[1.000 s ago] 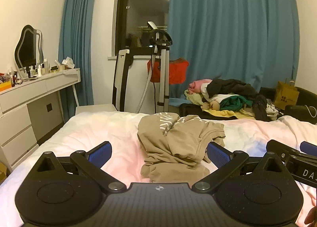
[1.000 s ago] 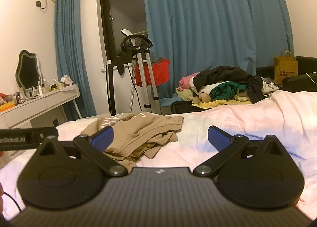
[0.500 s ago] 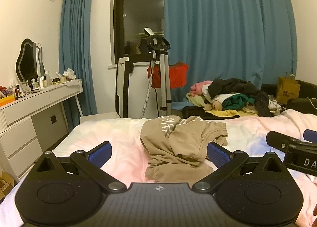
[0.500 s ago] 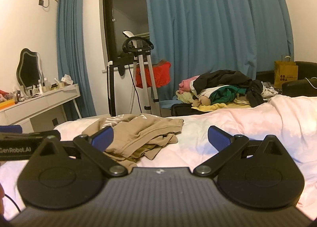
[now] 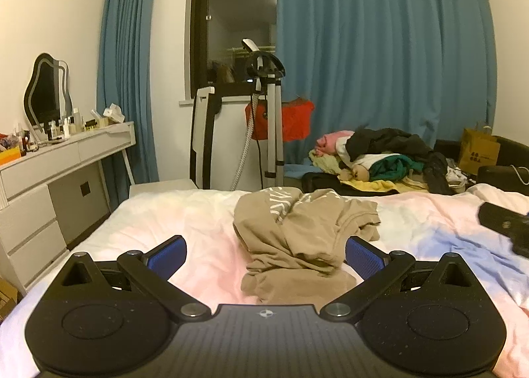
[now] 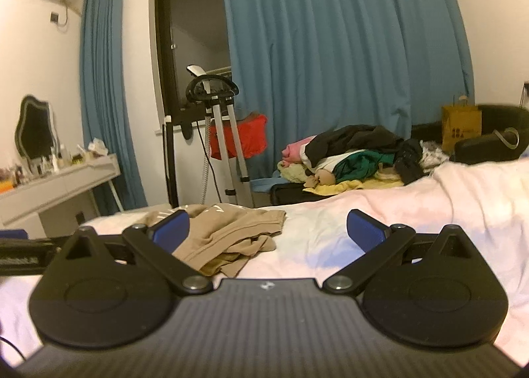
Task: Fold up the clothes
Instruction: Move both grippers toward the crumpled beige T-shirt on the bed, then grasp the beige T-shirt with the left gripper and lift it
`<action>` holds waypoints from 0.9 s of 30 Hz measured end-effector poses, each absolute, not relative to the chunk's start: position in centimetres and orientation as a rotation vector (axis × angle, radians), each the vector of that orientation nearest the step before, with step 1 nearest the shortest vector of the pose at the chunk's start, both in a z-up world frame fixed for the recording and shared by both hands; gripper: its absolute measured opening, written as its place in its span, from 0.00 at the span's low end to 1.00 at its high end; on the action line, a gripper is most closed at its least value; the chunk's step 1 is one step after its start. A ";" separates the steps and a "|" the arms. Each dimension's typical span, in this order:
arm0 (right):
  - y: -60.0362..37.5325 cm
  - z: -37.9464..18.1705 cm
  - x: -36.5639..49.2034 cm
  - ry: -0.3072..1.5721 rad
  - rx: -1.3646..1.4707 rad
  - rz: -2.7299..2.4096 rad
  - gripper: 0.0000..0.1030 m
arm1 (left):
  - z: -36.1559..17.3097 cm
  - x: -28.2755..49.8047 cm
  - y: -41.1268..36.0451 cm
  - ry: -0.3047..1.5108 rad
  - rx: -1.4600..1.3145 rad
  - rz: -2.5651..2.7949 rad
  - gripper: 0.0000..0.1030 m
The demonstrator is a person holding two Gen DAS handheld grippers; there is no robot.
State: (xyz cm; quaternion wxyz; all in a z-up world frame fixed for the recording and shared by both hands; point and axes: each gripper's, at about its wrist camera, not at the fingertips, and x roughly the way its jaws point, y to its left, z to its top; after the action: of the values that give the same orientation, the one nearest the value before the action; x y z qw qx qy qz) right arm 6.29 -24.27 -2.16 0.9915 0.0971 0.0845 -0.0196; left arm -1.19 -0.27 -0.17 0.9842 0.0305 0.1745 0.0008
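A tan top [image 5: 297,239] lies in a crumpled heap in the middle of the bed [image 5: 185,219], not flat and not folded. It is the only piece of clothing on the bed. Two tools are held low over the bed, both aimed at the room ahead. The left tool [image 5: 266,254] is spread wide and holds nothing, with the tan top right in front of it, maybe so it can reach in. The right tool [image 6: 267,229] is wide and holds nothing too, off to the side of the top. One big pile of clothes [image 5: 380,156] waits behind the bed
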 end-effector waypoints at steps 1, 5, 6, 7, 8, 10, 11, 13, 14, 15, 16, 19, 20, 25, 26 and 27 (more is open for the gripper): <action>-24.4 -2.1 6.2 0.171 0.213 -0.037 1.00 | -0.2 -1.1 -0.3 0.345 0.072 0.006 1.00; -24.4 -2.6 6.1 0.185 0.243 -0.023 1.00 | -0.2 -1.1 -0.6 0.328 0.102 0.012 1.00; -24.3 -2.7 6.1 0.188 0.235 -0.025 1.00 | -0.2 -1.1 -0.7 0.329 0.101 0.009 1.00; -24.2 -2.9 6.1 0.191 0.228 -0.027 1.00 | -0.2 -1.2 -0.7 0.332 0.100 0.004 1.00; -24.1 -3.0 6.0 0.192 0.225 -0.032 1.00 | -0.1 -1.3 -0.8 0.333 0.104 0.002 1.00; -24.0 -3.2 5.9 0.194 0.217 -0.041 1.00 | -0.1 -1.5 -1.0 0.332 0.115 -0.005 1.00; -24.0 -3.2 5.8 0.195 0.215 -0.045 1.00 | -0.1 -1.7 -1.2 0.328 0.125 -0.013 1.00; -23.9 -2.8 5.6 0.185 0.224 -0.048 1.00 | -0.3 -1.9 -1.3 0.334 0.142 -0.028 1.00; -23.9 -2.5 5.4 0.177 0.228 -0.053 1.00 | -0.4 -2.0 -1.4 0.341 0.150 -0.035 1.00; -23.8 -2.3 5.2 0.163 0.228 -0.065 1.00 | -0.6 -2.0 -1.4 0.348 0.155 -0.042 1.00; -23.7 -2.1 4.9 0.148 0.228 -0.076 1.00 | -0.8 -1.9 -1.3 0.359 0.153 -0.045 1.00; -23.5 -1.6 4.3 0.109 0.221 -0.093 1.00 | -1.4 -1.5 -0.9 0.390 0.148 -0.056 1.00; -23.5 -1.5 4.1 0.101 0.220 -0.090 1.00 | -1.6 -1.4 -0.8 0.400 0.146 -0.059 1.00; -23.4 -1.3 3.9 0.068 0.222 -0.101 1.00 | -2.8 -0.4 -0.4 0.453 0.148 -0.087 1.00; -23.4 -1.3 3.9 0.062 0.223 -0.104 1.00 | -3.1 -0.1 -0.4 0.463 0.151 -0.094 1.00; -23.4 -1.4 3.9 0.054 0.229 -0.106 1.00 | -3.3 0.6 -0.6 0.471 0.155 -0.098 1.00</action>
State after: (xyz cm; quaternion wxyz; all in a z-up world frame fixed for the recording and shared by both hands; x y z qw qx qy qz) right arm 3.91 -23.36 -1.35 0.9917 0.1142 0.0271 -0.0528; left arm 0.55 -0.62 -3.34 0.9682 0.0767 0.2329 -0.0486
